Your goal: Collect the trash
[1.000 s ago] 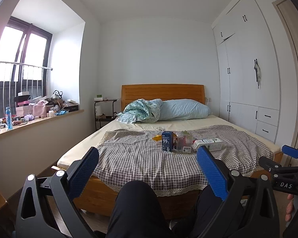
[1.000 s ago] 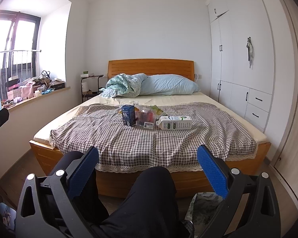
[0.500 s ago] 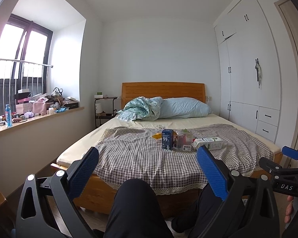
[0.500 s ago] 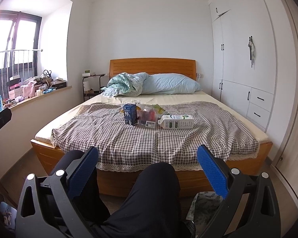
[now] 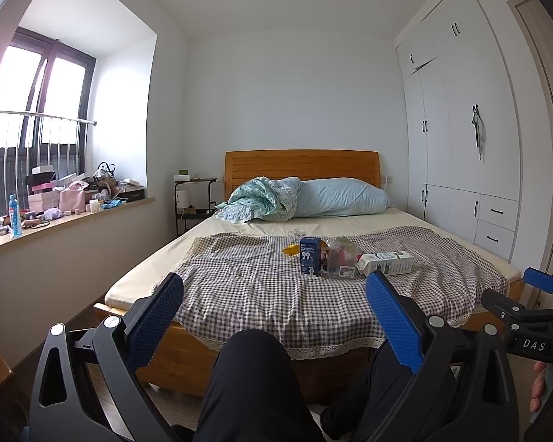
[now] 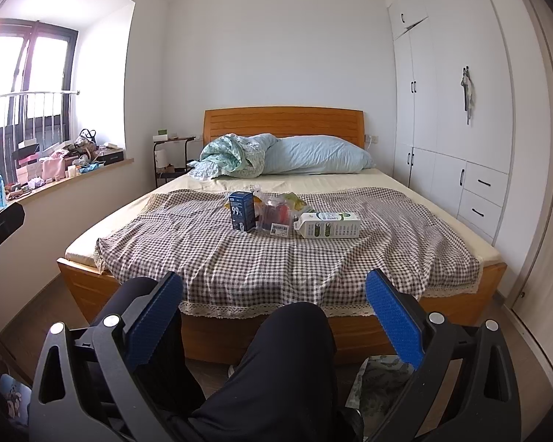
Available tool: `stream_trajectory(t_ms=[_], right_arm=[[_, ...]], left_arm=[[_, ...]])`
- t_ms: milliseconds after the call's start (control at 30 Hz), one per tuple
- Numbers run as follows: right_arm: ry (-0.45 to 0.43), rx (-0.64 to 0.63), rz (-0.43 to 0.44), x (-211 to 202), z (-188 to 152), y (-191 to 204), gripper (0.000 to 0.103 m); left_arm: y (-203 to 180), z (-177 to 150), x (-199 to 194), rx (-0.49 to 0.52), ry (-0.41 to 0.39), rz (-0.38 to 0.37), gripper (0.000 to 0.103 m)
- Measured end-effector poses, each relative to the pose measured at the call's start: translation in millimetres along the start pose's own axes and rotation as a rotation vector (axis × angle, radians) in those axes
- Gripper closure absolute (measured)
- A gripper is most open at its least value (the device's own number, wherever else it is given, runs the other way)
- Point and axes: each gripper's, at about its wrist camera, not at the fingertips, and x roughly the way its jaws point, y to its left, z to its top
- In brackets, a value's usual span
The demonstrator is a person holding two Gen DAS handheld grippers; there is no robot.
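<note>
Your left claw (image 5: 274,307) and right claw (image 6: 274,307) both hang with jaws spread wide and hold nothing, well short of the bed (image 6: 368,328). Your dark-trousered knees (image 6: 295,331) sit between the claws and the bed's foot. Mid-bed on the checked cloth (image 6: 202,243), the trash clusters: a blue box (image 6: 242,210) upright, a clear wrapper (image 6: 274,215) touching it, a white carton (image 6: 328,225) on its side. Only the right view shows a patterned bag (image 6: 378,379) on the floor.
</note>
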Motion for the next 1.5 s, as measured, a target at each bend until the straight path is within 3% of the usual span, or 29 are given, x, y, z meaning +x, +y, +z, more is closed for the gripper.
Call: stream_trajectory(t_ms=[1500], right_arm=[[0.009, 0.003, 0.020, 4.3, -1.6, 0.3, 0.008]], left_arm=[[-1.2, -1.8, 5.8, -0.002, 0.019, 0.004, 0.007]])
